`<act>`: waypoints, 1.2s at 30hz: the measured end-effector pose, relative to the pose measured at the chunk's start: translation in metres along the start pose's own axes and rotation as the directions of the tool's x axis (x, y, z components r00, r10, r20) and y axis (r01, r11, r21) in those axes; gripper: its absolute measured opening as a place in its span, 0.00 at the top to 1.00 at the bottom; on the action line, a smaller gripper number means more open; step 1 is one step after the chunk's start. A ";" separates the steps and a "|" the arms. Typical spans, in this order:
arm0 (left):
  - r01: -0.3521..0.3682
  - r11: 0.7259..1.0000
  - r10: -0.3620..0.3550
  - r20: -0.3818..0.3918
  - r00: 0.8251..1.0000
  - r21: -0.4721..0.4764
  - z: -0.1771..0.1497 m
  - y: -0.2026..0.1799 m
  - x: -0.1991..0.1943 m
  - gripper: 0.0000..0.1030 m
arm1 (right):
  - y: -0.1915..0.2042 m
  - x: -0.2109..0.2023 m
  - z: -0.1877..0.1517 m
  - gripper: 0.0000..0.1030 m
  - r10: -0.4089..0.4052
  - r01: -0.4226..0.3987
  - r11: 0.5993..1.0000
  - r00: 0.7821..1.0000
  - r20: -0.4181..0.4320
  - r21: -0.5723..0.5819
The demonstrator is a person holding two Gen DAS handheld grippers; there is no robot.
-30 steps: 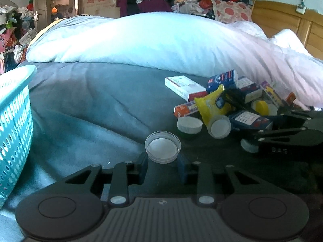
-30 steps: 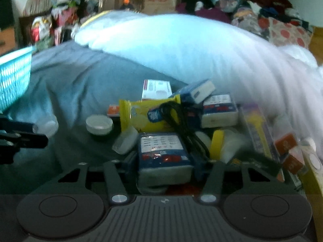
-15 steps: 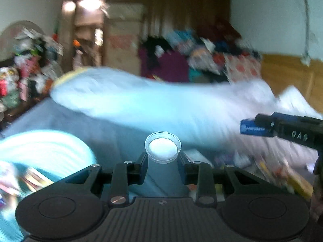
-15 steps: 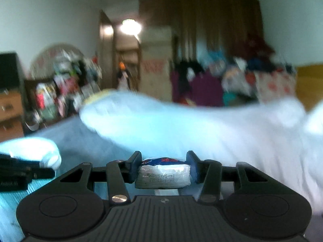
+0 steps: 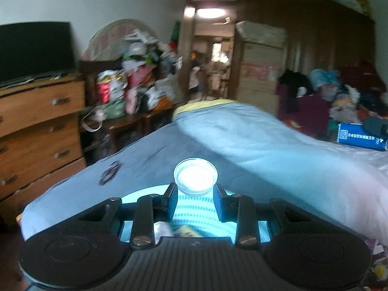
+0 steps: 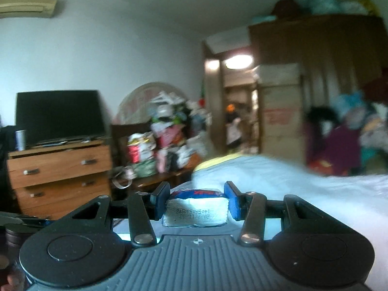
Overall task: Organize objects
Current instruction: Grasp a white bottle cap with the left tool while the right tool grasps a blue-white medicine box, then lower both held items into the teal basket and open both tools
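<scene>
My left gripper is shut on a clear round plastic lid and holds it in the air above the turquoise basket, whose far wall and some contents show between and under the fingers. My right gripper is shut on a blue and white tissue packet and holds it up over the bed. The same packet shows at the right edge of the left wrist view, with the right gripper's tip beside it.
A grey-blue bed sheet and a pale duvet lie ahead. A wooden dresser with a TV stands at left. Piles of clutter, a doorway and cardboard boxes fill the back.
Both grippers lifted off the bed with their objects and swung left. The pile of boxes has left view; the basket now lies under the left gripper.
</scene>
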State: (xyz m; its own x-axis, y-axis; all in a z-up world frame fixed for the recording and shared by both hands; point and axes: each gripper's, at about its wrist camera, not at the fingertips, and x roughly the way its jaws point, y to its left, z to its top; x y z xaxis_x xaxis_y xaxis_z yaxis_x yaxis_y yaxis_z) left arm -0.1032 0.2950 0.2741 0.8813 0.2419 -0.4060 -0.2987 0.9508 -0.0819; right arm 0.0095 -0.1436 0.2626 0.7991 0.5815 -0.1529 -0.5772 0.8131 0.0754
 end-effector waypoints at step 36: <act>0.024 0.999 -0.022 -0.060 0.998 0.038 -0.036 -0.048 0.039 0.27 | 0.046 0.006 -0.088 0.11 -0.018 0.022 0.999 0.993 -0.120 0.032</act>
State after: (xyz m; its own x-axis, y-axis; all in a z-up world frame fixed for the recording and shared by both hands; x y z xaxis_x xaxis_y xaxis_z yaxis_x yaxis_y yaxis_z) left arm -0.0677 0.2522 0.2290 0.8643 0.2089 -0.4576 -0.2629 0.9632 -0.0568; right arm -0.0273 -0.1049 0.1782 0.7835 0.5591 -0.2711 -0.5537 0.8262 0.1037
